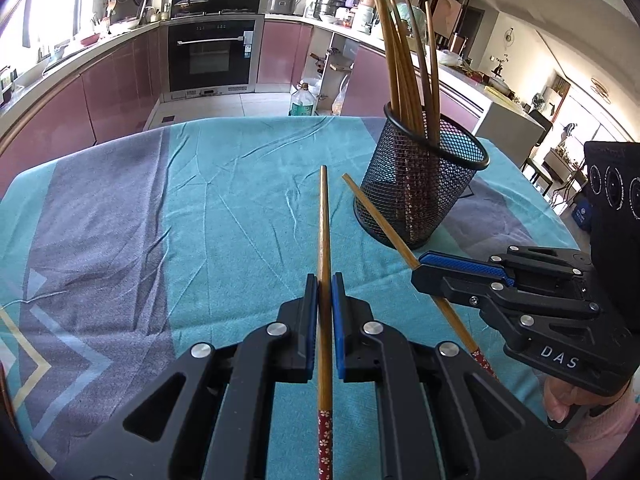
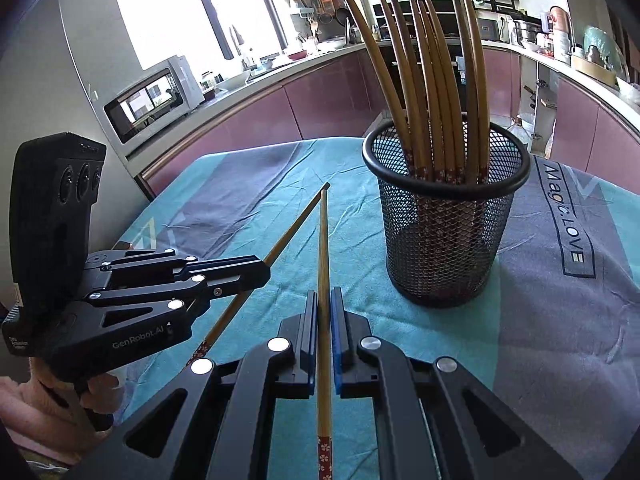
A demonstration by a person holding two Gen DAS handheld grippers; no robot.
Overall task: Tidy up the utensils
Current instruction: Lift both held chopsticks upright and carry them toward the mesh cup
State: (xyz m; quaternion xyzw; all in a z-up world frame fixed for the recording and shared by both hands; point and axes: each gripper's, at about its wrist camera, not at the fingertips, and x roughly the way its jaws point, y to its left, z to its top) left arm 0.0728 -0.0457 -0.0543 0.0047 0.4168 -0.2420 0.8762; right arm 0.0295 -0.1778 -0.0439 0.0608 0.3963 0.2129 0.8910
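Note:
My left gripper (image 1: 324,280) is shut on a wooden chopstick (image 1: 324,220) with a red flowered end, held above the cloth and pointing forward. My right gripper (image 2: 324,294) is shut on a second such chopstick (image 2: 323,240). A black mesh holder (image 1: 420,184) with several chopsticks standing in it sits ahead and right of the left gripper; in the right wrist view the holder (image 2: 444,236) is ahead and to the right. The right gripper (image 1: 424,270) shows at right in the left wrist view, the left gripper (image 2: 260,276) at left in the right wrist view. The two chopstick tips nearly meet.
The table is covered by a teal and grey cloth (image 1: 160,220). Beyond its far edge are pink kitchen cabinets (image 1: 100,92), an oven (image 1: 212,56) and a water bottle (image 1: 302,100) on the floor. A microwave (image 2: 152,96) stands on the counter.

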